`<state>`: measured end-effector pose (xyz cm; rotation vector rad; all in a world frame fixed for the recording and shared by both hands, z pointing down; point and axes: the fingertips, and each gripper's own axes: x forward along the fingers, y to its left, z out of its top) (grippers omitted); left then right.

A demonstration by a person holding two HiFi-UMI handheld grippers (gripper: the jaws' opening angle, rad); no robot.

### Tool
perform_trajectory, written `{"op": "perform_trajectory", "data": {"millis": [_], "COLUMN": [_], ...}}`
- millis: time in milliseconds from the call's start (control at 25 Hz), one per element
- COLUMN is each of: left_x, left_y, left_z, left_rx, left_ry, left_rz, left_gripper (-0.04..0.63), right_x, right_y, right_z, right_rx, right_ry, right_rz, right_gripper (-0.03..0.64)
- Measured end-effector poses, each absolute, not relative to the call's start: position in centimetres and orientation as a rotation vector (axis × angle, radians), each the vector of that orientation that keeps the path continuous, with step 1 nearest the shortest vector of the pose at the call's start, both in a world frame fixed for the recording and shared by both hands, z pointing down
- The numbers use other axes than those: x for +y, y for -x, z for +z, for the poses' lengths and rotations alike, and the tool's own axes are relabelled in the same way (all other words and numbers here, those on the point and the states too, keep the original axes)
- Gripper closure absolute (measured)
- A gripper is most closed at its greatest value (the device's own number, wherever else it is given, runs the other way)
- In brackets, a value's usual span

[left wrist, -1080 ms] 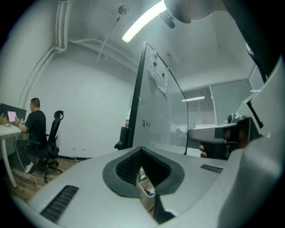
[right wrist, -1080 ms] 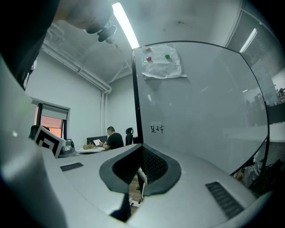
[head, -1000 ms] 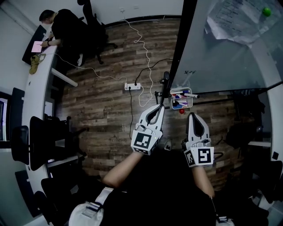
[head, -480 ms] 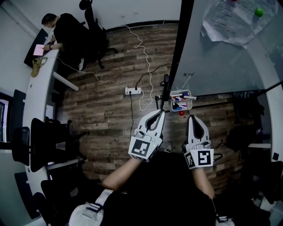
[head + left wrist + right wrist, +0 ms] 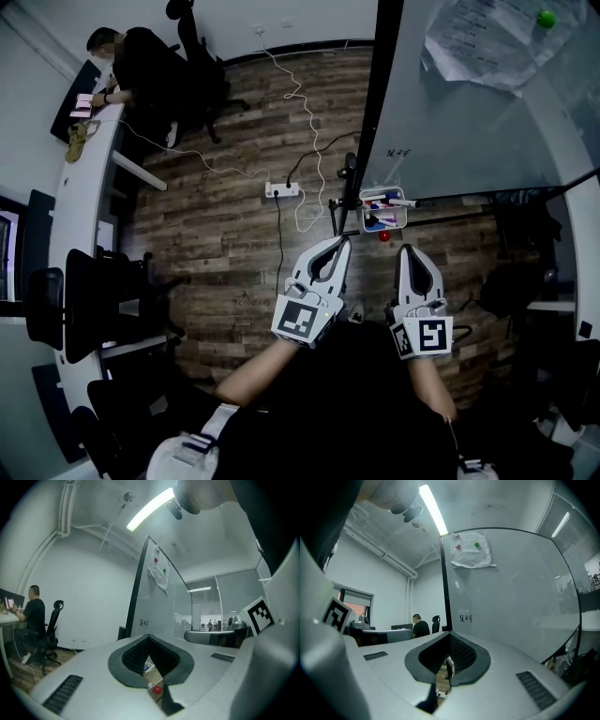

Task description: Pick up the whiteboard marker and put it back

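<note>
A small white tray (image 5: 367, 212) hangs at the whiteboard's (image 5: 469, 112) lower edge and holds several markers; one whiteboard marker (image 5: 405, 202) sticks out to the right. A red ball (image 5: 384, 236) sits just below the tray. My left gripper (image 5: 334, 243) is shut and empty, its tips short of the tray's near-left corner. My right gripper (image 5: 413, 250) is shut and empty too, a little below the tray. In the left gripper view the closed jaws (image 5: 149, 638) frame the tray and the red ball (image 5: 157, 690). The right gripper view's closed jaws (image 5: 450, 635) face the board (image 5: 511, 597).
A black board post (image 5: 373, 103) runs up beside the tray. A power strip (image 5: 281, 188) and white cables lie on the wood floor. A person (image 5: 141, 61) sits at a long desk (image 5: 70, 197) on the left, with office chairs (image 5: 89, 300) along it. Paper (image 5: 487, 42) with a green magnet (image 5: 546, 17) hangs on the board.
My left gripper has drawn back from the tray toward my body, staying shut and empty. The right gripper has kept still.
</note>
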<state>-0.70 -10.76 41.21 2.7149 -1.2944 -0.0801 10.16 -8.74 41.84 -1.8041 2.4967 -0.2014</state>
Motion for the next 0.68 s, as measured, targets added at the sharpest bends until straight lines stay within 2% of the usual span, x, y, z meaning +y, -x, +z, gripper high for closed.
{"op": "perform_trajectory", "data": {"millis": [680], "left_x": [-11.1], "left_y": [1.7], "left_z": [41.3], "left_rx": [-1.31], "left_ry": [-2.695], "left_rz": [-0.078], "left_gripper": [0.588], "right_x": [-9.0], "right_y": [-9.0], "right_z": [42.2], "right_rx": [2.516], "right_ry": [1.785], "right_rz": [-0.214], "right_gripper": [0.603]}}
